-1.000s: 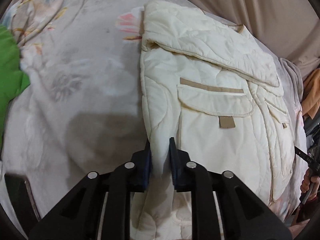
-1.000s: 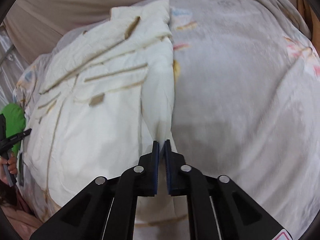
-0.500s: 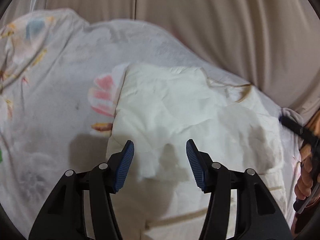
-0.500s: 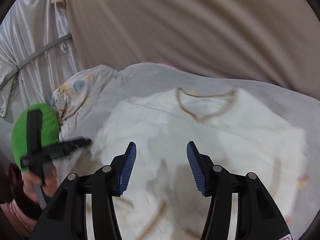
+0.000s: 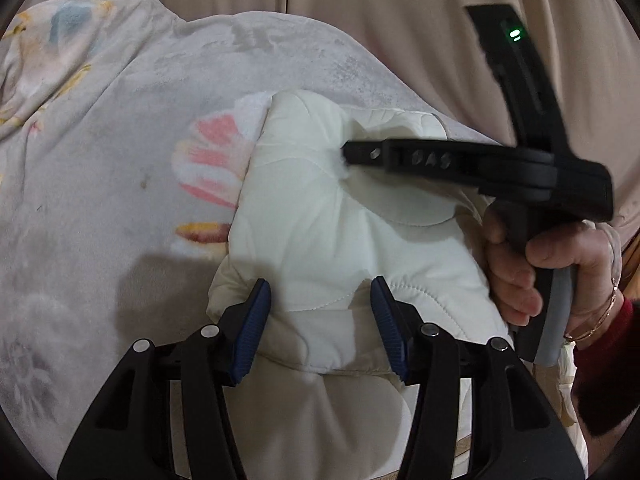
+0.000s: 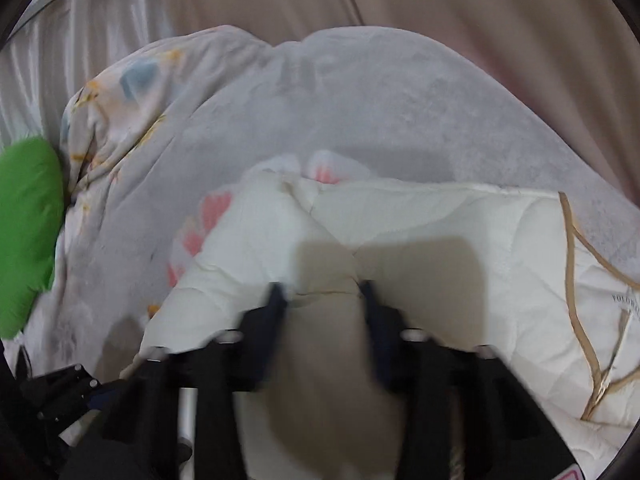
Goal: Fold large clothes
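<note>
a beige curtain (image 5: 400, 20) hangs behind a bed covered by a grey blanket (image 5: 100, 160) with a pink and yellow flower print. a cream quilted jacket (image 5: 320, 220) lies folded on the blanket, toward its right side in the left wrist view, with tan trim along an edge (image 6: 576, 240) showing in the right wrist view. the left gripper (image 5: 320, 320) sits low over the near part of the jacket, its jaws wide apart with blue pads (image 5: 256, 320) showing and nothing between them but the cloth below. the right gripper (image 6: 322, 304) is blurred in its own view; its jaws also stand apart over the jacket, gripping nothing. in the left wrist view the right gripper reaches in from the right across the far part of the jacket, its tip touching or just over the cloth, held by a hand (image 5: 532, 268) with a thin bracelet and a dark red sleeve. a green cushion (image 6: 24, 232) lies at the left edge of the bed.
</note>
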Tool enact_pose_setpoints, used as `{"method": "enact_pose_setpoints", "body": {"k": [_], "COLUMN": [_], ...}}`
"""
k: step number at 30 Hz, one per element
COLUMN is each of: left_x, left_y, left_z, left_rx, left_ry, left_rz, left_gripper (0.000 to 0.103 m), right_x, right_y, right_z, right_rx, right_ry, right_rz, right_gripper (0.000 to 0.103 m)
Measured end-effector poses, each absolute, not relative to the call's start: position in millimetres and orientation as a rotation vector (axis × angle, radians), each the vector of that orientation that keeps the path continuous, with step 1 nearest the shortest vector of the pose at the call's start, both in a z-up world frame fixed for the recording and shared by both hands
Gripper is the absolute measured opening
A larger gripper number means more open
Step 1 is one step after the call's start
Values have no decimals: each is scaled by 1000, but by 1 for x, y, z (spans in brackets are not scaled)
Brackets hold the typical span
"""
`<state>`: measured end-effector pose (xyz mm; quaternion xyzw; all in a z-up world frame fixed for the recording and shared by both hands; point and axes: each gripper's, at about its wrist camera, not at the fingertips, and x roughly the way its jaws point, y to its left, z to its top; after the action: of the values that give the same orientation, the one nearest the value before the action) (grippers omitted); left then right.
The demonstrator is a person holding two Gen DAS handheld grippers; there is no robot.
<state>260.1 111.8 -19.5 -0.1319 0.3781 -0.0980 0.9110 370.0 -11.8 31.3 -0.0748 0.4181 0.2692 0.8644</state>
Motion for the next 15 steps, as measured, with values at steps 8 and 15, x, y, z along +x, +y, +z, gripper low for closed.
{"method": "enact_pose_setpoints", "body": {"k": [8,15], "left_x": [260,260], "left_y": [107,107], "left_z": [-21,-20], "left_rx": [-241,-239], "left_ry": [776,776], "left_rz": [-188,-184], "left_gripper": [50,50], "right_x": [401,331], "right_y": [-24,-101], "right_z": [6,63], "right_rx": [-43,-19], "right_ry": [913,778], "right_rz": [498,377], "right_gripper": [6,11]}}
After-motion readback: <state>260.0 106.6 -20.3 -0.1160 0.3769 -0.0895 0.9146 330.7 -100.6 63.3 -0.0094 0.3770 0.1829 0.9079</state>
